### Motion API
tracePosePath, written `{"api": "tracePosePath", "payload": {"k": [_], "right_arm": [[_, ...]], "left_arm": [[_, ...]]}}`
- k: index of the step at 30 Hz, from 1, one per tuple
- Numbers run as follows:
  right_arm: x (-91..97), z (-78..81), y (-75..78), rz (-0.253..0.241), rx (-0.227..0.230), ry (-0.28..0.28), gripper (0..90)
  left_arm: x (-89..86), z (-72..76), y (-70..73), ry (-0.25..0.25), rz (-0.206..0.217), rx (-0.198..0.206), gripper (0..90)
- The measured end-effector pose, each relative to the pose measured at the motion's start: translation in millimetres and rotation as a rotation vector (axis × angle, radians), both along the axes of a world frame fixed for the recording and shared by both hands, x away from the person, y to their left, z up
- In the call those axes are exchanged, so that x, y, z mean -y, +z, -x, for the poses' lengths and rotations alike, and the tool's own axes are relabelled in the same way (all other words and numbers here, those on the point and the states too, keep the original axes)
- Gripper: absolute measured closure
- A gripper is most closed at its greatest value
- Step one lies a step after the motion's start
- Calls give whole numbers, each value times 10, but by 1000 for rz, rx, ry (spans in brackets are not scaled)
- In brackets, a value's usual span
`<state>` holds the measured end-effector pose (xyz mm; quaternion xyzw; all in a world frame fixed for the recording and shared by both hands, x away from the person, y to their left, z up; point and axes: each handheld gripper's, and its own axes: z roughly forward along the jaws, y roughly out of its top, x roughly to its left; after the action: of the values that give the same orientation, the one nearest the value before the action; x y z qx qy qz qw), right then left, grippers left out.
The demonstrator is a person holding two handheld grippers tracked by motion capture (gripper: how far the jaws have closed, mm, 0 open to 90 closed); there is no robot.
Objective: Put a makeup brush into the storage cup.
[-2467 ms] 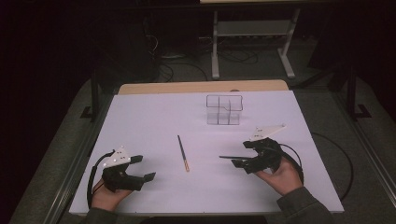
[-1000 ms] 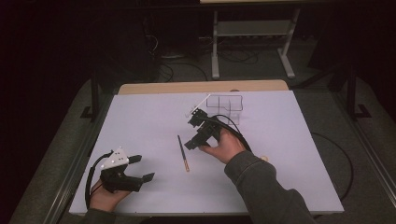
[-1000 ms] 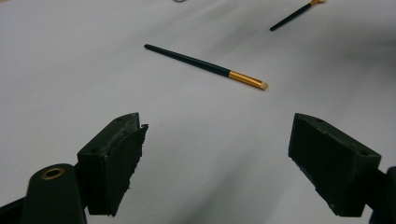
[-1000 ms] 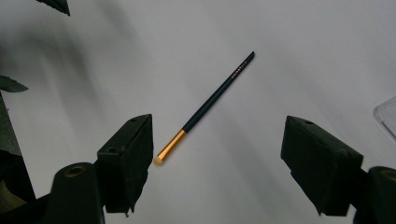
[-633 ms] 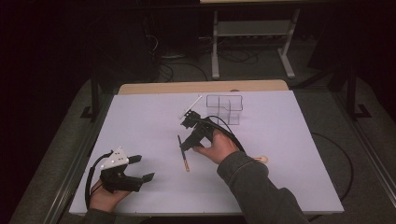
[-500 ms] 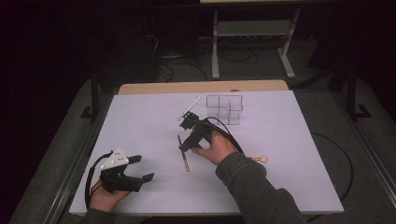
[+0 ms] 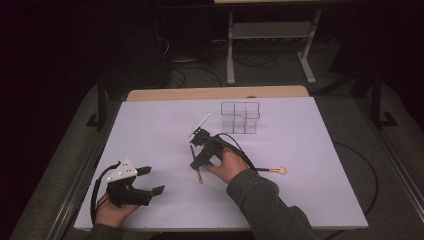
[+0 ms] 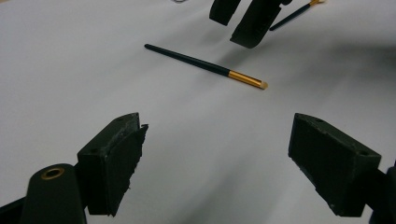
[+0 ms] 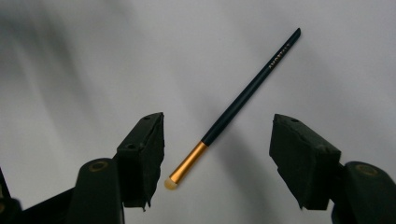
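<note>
Brush lying flat on white table, near side of clear box – gold collar end pointing toward person

Right gripper hanging over brush, jaws just been closing, spread either side of collar, pads not touching it

Left gripper resting far left of brush – jaws spread wide, nothing between

Second brush lying right of right hand

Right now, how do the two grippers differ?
The left gripper sits near the table's front edge with nothing between its jaws. The right gripper is at mid-table, tilted down over a brush that lies untouched between its jaws. The left gripper's jaws stand wide, and the right gripper's have just been closing. Both are black, hand-held and open.
</note>
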<state>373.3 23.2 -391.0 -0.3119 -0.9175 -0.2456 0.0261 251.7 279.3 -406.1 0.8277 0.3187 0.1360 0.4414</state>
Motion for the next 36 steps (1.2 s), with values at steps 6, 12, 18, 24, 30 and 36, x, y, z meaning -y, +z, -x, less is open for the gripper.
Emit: {"api": "tracePosePath", "payload": {"k": [6, 12, 18, 24, 30, 36], "right_arm": [[-47, 13, -82, -8, -6, -6, 388], [-85, 22, -162, 5, -5, -10, 438], [-86, 18, -201, 17, 1, -13, 480], [-103, 25, -206, 19, 10, -10, 526], [-113, 23, -219, 33, 16, -2, 552], [-132, 25, -234, 44, 8, -1, 579]], "left_arm": [[0, 2, -1, 2, 1, 1, 169], [0, 0, 0, -1, -1, 0, 169], [0, -1, -2, 0, 0, -2, 169], [0, -1, -1, -1, -1, -2, 169], [4, -3, -3, -2, 0, -4, 169], [0, -4, -1, -4, -2, -2, 168]]}}
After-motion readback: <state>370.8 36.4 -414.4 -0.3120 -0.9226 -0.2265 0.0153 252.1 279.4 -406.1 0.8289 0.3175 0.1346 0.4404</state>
